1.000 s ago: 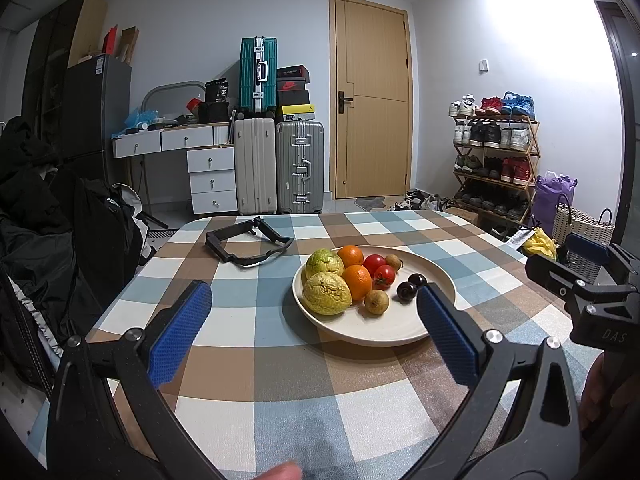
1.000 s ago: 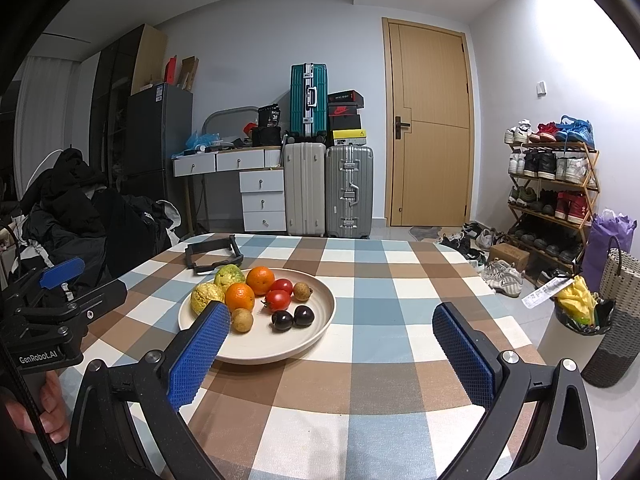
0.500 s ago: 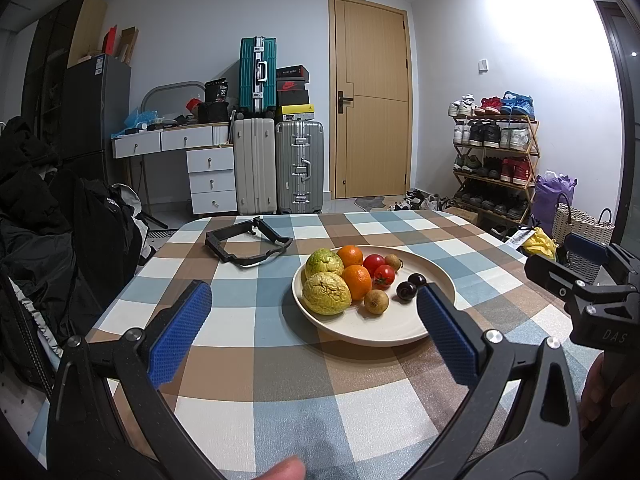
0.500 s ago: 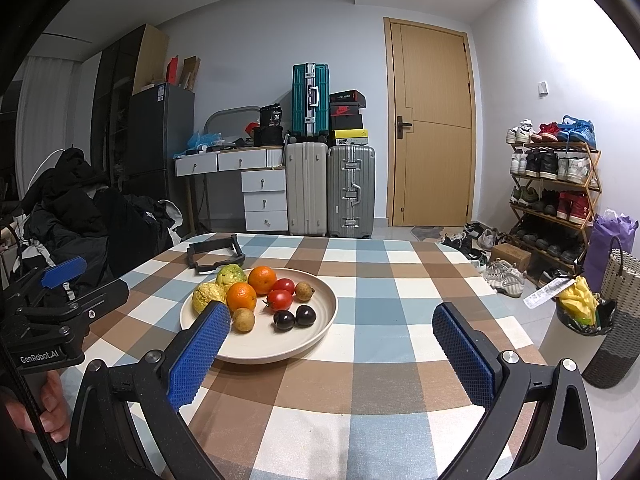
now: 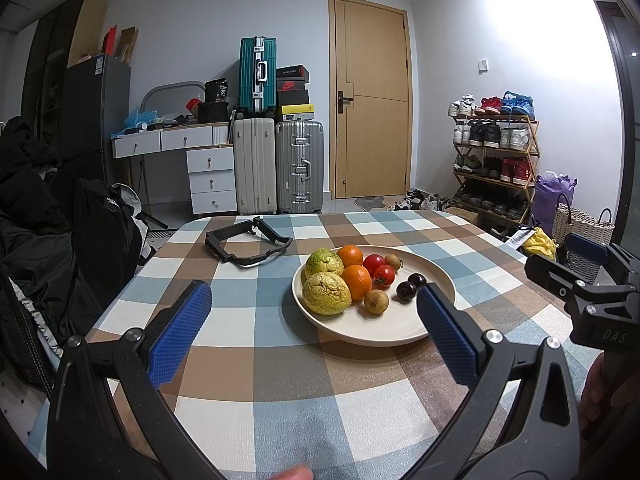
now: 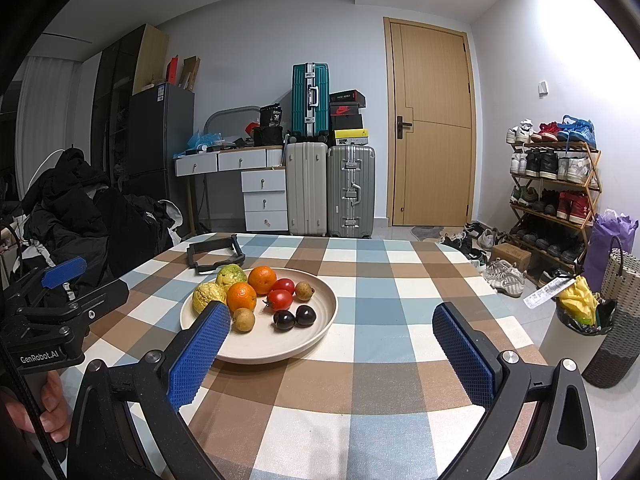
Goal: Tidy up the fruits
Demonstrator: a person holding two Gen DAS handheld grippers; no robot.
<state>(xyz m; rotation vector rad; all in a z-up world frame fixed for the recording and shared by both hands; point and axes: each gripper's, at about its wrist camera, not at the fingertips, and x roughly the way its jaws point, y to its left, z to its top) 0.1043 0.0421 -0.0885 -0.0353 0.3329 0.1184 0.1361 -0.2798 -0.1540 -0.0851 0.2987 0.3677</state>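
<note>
A cream plate (image 5: 404, 330) (image 6: 316, 330) sits mid-table on a checked cloth. On it lie two yellow-green guavas (image 5: 326, 293) (image 6: 209, 297), two oranges (image 5: 357, 281) (image 6: 241, 297), two red tomatoes (image 5: 384, 274) (image 6: 279, 299), two small brown fruits (image 5: 376, 301) (image 6: 243, 319) and two dark plums (image 5: 407, 290) (image 6: 285, 319). My left gripper (image 5: 314, 300) hovers open just short of the plate, nothing between its blue pads. My right gripper (image 6: 331, 322) is open too, its left pad at the plate's near rim. Each gripper shows at the edge of the other's view.
A black plastic frame (image 5: 248, 242) (image 6: 216, 255) lies on the table behind the plate. Dark coats (image 5: 48, 240) pile up left of the table. To the right stand a bin with yellow waste (image 6: 580, 320), a wicker basket (image 6: 618, 320) and a shoe rack (image 6: 554, 196).
</note>
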